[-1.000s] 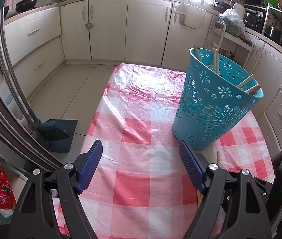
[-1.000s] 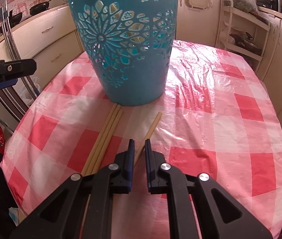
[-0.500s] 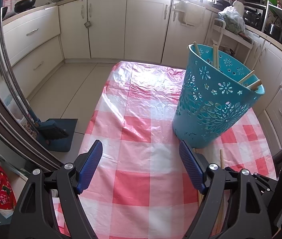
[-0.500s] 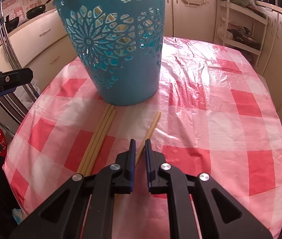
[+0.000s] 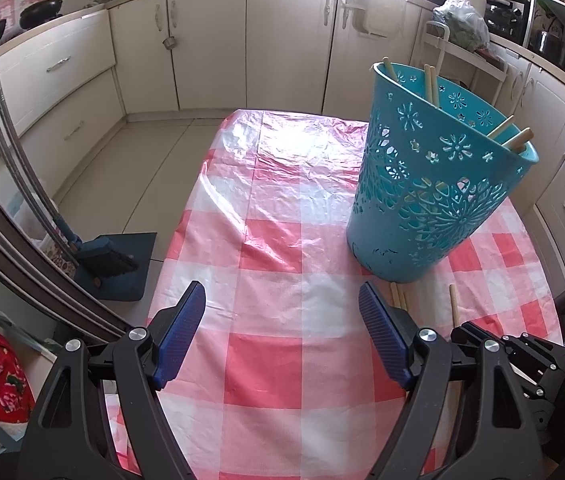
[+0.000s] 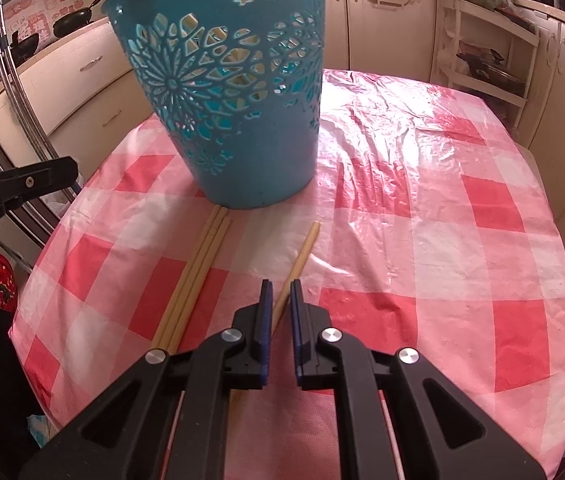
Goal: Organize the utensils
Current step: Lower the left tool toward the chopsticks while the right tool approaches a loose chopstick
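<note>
I've drawn my right claw back along the lone chopstick — more of its length shows — and the blue basket now sits farther off.

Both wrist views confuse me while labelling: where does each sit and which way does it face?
Left wrist: on the left tongs, open over the checked tablecloth, facing the cabinets.
Right wrist: on the right tongs, nearly shut astride a single chopstick, facing the blue basket.
Shared: basket, loose chopsticks, tablecloth.
</note>
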Demonstrator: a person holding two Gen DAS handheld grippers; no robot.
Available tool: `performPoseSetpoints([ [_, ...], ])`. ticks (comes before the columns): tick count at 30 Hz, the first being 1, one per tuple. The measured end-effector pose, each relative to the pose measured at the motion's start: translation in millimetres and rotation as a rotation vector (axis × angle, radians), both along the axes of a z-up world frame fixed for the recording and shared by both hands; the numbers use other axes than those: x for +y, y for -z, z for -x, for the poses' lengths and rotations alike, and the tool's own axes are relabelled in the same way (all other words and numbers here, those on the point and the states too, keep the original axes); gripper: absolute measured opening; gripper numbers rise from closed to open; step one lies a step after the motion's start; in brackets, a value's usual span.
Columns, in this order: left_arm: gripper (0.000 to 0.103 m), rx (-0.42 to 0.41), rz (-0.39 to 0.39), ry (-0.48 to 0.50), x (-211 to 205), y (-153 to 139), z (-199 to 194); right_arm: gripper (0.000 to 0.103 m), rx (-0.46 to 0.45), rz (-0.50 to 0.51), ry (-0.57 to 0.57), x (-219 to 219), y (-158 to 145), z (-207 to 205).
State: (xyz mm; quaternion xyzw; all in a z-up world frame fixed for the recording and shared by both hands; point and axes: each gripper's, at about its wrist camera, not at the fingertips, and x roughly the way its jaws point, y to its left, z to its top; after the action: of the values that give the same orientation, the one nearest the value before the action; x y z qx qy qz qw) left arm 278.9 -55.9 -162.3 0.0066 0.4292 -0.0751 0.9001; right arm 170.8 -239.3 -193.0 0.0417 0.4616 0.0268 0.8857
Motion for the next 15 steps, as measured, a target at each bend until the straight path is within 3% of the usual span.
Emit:
performPoseSetpoints([
  [15, 0.075, 0.076, -0.069, 0.093, -22, 24, 1, 0.01, -0.007, -0.007, -0.01, 0, 1, -3],
])
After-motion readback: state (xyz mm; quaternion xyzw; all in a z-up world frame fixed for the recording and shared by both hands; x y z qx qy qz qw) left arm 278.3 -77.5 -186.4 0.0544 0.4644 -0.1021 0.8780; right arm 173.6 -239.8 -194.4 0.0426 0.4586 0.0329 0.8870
